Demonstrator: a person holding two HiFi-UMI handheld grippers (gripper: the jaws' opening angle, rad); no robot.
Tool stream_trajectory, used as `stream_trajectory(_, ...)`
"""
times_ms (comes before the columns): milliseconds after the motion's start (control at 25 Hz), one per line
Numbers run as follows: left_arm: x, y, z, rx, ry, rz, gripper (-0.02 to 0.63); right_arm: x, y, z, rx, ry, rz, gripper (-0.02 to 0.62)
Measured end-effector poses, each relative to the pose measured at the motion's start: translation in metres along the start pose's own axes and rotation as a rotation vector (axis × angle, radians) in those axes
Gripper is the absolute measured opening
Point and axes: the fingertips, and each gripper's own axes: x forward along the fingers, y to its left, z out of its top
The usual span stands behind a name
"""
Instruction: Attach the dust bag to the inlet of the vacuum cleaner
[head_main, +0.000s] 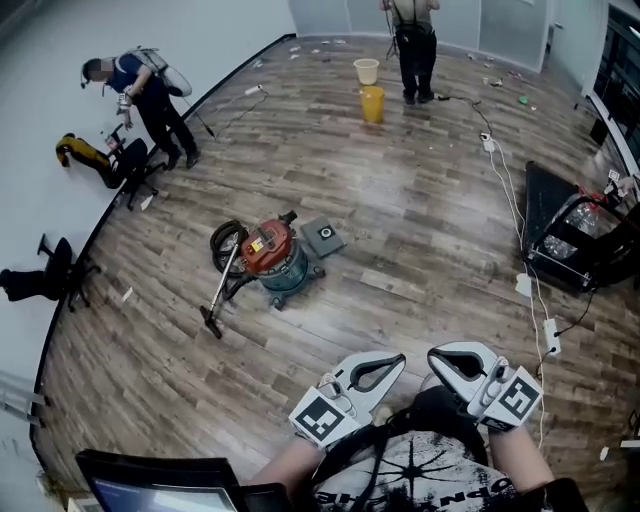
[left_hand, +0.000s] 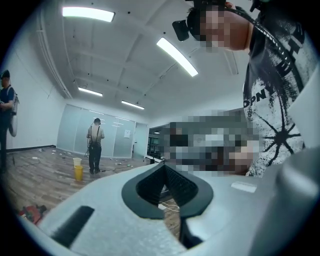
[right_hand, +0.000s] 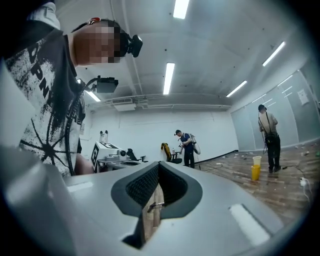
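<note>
The vacuum cleaner (head_main: 275, 255), a red and teal canister with a black hose and wand (head_main: 224, 286), lies on the wooden floor in the middle of the head view. A flat grey square with a dark round hole (head_main: 323, 237) lies against its right side. Both grippers are held close to the person's chest at the bottom of that view, far from the vacuum. My left gripper (head_main: 399, 361) is shut with nothing in it, its tip towards the right one. My right gripper (head_main: 434, 356) is likewise shut and empty. The left gripper view (left_hand: 164, 165) and the right gripper view (right_hand: 159, 164) show closed jaws against the room.
A person stands by two yellow buckets (head_main: 371, 98) at the far end. Another person (head_main: 150, 95) bends near office chairs (head_main: 130, 165) by the left wall. A white cable (head_main: 510, 190) runs along the right towards a black cart (head_main: 580, 235). A monitor (head_main: 150, 485) sits at the bottom left.
</note>
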Motion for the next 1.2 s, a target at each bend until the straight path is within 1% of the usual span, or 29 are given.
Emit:
stream_trajectory(80,0.008,0.007,-0.005,-0.005,0.017,-0.005,0.000,0.002,-0.010,0.000,-0.019,-0.018,0.015,0.008)
stream_trajectory(160,0.016,0.019,-0.005,-0.016,0.013,0.005,0.000,0.007,-0.025,-0.003,-0.035,-0.015,0.029,0.008)
stream_trajectory(320,0.040,0.059,-0.008,-0.024,0.021,0.051,0.000,0.022,-0.067,-0.013,0.026,0.034,0.077,0.008)
stream_trajectory(400,0.058,0.083,-0.006,-0.028,0.024,0.079,0.000,0.031,-0.095,-0.009,0.007,0.030,0.102,0.008)
stream_trajectory(520,0.095,0.115,0.004,-0.034,0.011,0.111,0.000,0.041,-0.141,0.009,-0.070,0.002,0.139,0.008)
stream_trajectory(680,0.146,0.154,0.019,-0.041,-0.034,0.146,0.000,0.041,-0.207,0.028,-0.078,-0.006,0.169,0.008)
stream_trajectory(840,0.194,0.184,0.021,-0.051,-0.037,0.156,0.000,0.035,-0.266,0.038,-0.090,-0.002,0.179,0.008)
stream_trajectory(960,0.224,0.203,0.023,-0.053,-0.034,0.174,0.000,0.030,-0.303,0.041,-0.080,-0.007,0.185,0.008)
stream_trajectory(1080,0.248,0.217,0.023,-0.029,-0.008,0.187,0.000,0.025,-0.325,0.044,-0.038,0.004,0.212,0.008)
stream_trajectory(1200,0.263,0.233,0.025,-0.028,0.000,0.231,0.000,0.019,-0.348,0.039,-0.021,0.019,0.219,0.008)
